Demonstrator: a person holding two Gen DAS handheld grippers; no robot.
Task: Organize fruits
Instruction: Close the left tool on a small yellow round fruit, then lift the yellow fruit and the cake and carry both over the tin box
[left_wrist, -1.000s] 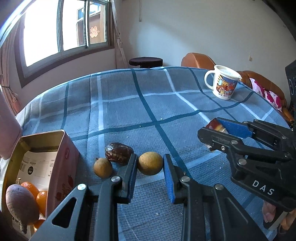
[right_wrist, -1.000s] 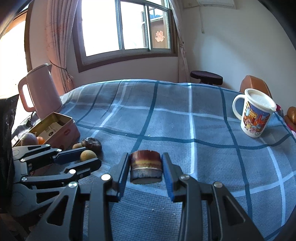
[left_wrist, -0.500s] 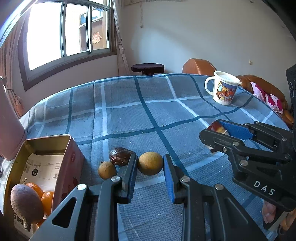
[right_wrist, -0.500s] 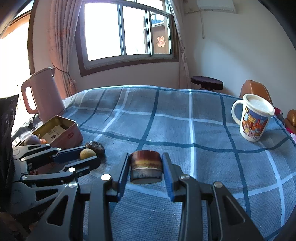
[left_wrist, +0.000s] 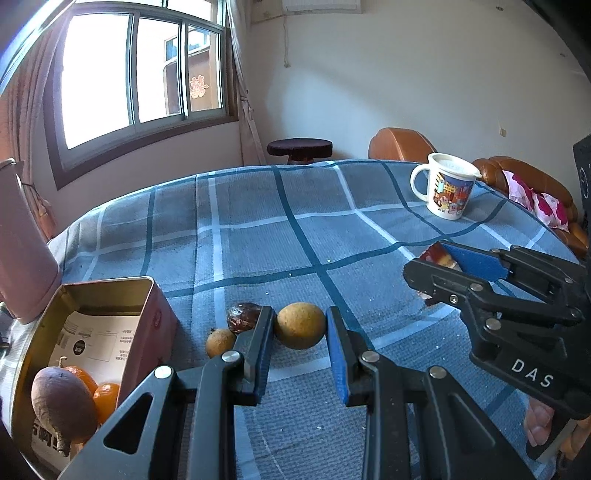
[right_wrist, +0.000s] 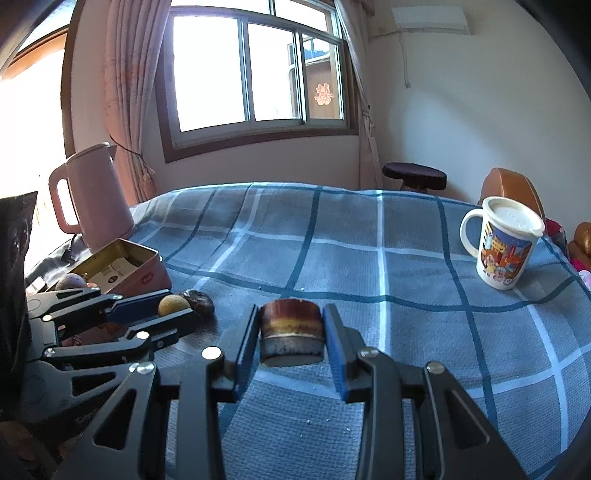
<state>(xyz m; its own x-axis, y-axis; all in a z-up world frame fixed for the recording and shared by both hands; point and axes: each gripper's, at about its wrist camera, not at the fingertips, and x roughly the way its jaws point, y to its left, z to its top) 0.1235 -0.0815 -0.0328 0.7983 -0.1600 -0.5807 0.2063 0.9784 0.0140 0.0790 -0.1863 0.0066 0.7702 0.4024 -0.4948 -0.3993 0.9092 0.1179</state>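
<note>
My left gripper (left_wrist: 299, 318) is shut on a round yellow-brown fruit (left_wrist: 300, 326) low over the blue checked cloth; the right wrist view shows that same gripper (right_wrist: 177, 306) at the left. A smaller yellow-brown fruit (left_wrist: 219, 342) and a dark red date (left_wrist: 243, 316) lie just left of it. My right gripper (right_wrist: 291, 317) is shut on a short cut piece of fruit (right_wrist: 291, 332) with brown and orange layers. An open pink tin (left_wrist: 107, 282) at the left holds a purple tuber (left_wrist: 61, 402) and oranges (left_wrist: 106, 398).
A printed white mug (right_wrist: 504, 240) with a lid stands at the far right of the table. A pink kettle (right_wrist: 92, 199) stands behind the tin at the left edge. Brown chairs and a dark stool (right_wrist: 413, 173) sit beyond the table.
Both views have tipped upward a little, so more wall and window show. Each gripper keeps its hold; the loose fruits on the cloth have not moved.
</note>
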